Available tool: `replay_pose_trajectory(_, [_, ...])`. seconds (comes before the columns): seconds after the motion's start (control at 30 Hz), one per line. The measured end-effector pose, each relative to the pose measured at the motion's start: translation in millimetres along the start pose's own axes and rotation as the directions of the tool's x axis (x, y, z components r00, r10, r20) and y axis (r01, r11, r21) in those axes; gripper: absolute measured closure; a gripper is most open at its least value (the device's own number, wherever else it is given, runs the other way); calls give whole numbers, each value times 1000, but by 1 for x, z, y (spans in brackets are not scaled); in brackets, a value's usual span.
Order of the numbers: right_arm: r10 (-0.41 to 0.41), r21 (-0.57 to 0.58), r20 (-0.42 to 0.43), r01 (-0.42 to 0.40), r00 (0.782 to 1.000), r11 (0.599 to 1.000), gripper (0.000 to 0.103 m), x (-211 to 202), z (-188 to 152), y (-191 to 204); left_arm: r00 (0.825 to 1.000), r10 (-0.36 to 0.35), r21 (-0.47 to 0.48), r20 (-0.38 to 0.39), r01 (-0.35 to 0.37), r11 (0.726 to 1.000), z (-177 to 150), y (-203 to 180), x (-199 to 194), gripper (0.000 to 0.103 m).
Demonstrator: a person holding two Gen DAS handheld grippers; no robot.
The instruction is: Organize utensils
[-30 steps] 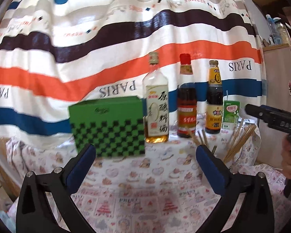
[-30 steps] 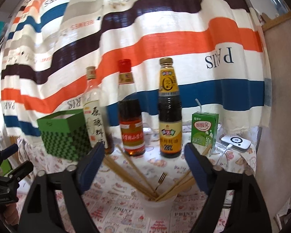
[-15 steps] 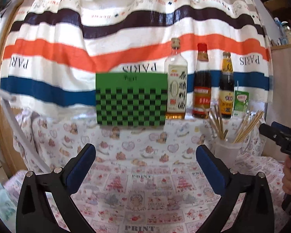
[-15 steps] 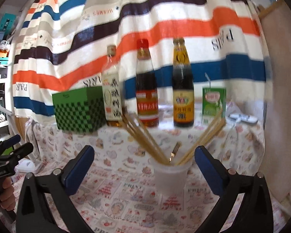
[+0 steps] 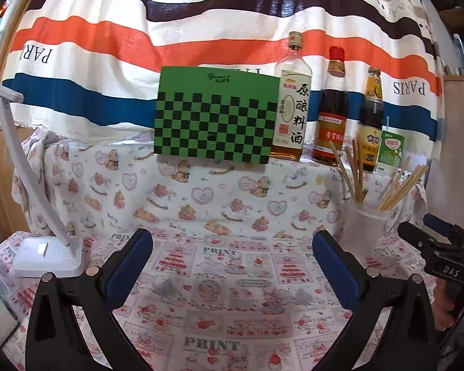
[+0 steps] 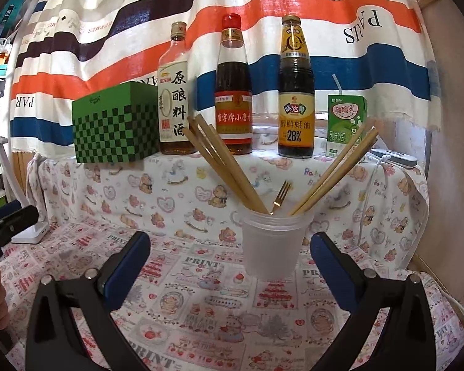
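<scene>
A frosted plastic cup [image 6: 272,241] stands on the printed tablecloth and holds several wooden chopsticks [image 6: 229,170] and a small gold fork [image 6: 281,194]. It also shows at the right of the left wrist view [image 5: 363,228]. My right gripper [image 6: 230,266] is open and empty, low over the cloth, with the cup just ahead between its fingers. My left gripper [image 5: 232,262] is open and empty over the cloth, left of the cup. The right gripper shows at the right edge of the left wrist view [image 5: 442,253].
On a raised ledge at the back stand a green checkered box [image 5: 216,114], three sauce bottles [image 6: 233,86] and a green drink carton [image 6: 346,123]. A white desk lamp [image 5: 46,256] stands at the left. A white charger with cable [image 6: 393,157] lies at the right.
Both grippers have pulled back and dropped lower, so the ledge objects look farther and higher. The lamp has come into the left wrist view. Both stay open.
</scene>
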State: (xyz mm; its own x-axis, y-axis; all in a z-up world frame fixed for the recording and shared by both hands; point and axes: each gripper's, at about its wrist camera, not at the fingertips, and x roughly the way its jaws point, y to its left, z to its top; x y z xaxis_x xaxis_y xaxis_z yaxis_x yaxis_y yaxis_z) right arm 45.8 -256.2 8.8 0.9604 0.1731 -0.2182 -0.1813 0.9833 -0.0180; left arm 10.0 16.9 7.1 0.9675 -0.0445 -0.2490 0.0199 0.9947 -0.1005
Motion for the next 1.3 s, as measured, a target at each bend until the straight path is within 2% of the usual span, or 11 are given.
replay_pose_trajectory(0.23, [-24,30,-12,25,1000,999,0,2,0,-6,999,25,117,-26,-22,993,-3,-23,5,1])
replay_pose_trajectory(0.6, [-43,-5,-12,43,999,999,0,3,0,0,999,45,105,-31,-41,994,-3,-21,6,0])
replay_pose_trajectory(1.3, [-57,9,-18,57,998,998,0,4,0,-3,997,65,111,-34,-61,992,-4,-22,7,0])
